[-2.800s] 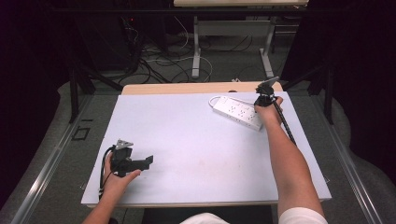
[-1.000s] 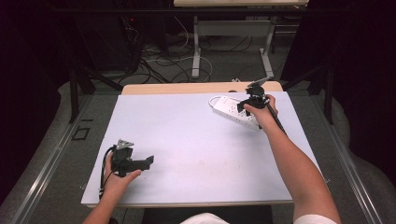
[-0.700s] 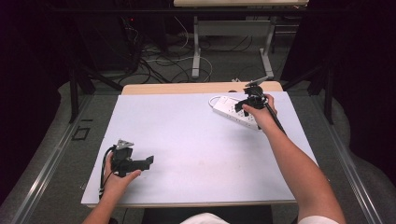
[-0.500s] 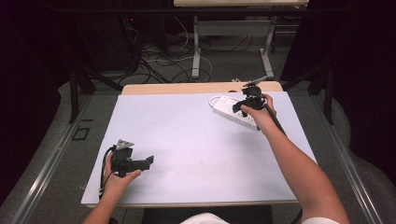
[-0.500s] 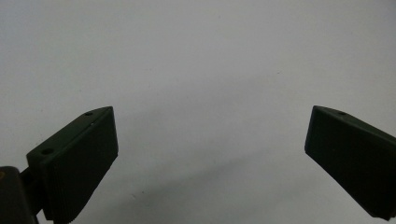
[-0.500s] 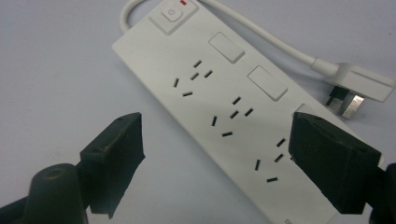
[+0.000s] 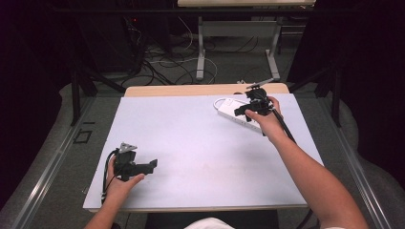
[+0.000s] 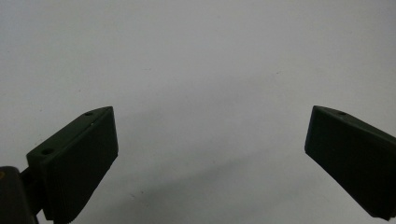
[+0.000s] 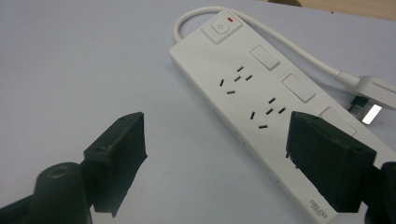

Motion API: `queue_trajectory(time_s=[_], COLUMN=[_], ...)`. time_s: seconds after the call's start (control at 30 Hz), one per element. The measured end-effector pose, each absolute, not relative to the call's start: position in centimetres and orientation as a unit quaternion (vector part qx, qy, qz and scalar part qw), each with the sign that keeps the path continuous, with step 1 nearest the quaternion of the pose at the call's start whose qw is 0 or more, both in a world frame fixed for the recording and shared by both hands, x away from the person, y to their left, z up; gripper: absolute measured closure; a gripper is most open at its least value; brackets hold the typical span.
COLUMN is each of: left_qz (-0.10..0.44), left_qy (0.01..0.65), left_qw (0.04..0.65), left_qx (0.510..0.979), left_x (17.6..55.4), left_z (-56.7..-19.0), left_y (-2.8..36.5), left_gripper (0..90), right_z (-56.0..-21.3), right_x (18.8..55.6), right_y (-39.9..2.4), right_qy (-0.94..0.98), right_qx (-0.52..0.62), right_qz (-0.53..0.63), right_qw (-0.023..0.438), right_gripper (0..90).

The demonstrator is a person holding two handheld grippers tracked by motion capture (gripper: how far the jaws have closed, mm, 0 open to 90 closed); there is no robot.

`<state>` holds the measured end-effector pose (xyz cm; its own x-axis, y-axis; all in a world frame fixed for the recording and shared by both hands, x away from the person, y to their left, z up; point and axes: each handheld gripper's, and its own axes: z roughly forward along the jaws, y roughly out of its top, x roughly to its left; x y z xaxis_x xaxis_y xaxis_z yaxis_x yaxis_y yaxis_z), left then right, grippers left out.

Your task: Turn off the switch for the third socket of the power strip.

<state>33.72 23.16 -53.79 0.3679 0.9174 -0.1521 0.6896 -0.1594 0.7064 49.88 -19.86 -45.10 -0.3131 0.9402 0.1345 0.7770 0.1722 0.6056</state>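
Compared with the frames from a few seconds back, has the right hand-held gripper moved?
Yes. In the high view the right hand-held gripper has shifted left along the white power strip, from its right end toward the switch end; its jaws stand open above it.

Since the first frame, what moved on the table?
The right gripper shifted left along the white plastic power strip toward its switch end, jaws open above it, nothing gripped. The strip, its plug and the open left gripper on the white tabletop stayed put.

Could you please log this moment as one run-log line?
right tool: open, above power strip, nothing held | left tool: open, over table
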Motion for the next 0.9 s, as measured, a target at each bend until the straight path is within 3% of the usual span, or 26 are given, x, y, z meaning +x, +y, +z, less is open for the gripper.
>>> queue_trajectory(time_s=[0.67, 0.9], left_qz=[0.158, 0.159], left_qy=[0.539, 0.539], left_qw=[0.358, 0.357], left_qx=[0.746, 0.746], left_x=[33.8, 33.7], left_z=[-53.8, -53.8], left_y=[23.1, 23.1], left_gripper=[2.4, 2.4], right_z=[-43.8, -43.5], right_x=[45.3, 43.5], right_y=[-22.8, -23.2], right_qy=[0.727, 0.726], right_qx=[0.561, 0.547], right_qz=[0.379, 0.394], right_qw=[0.118, 0.131], right_gripper=[15.5, 14.3])
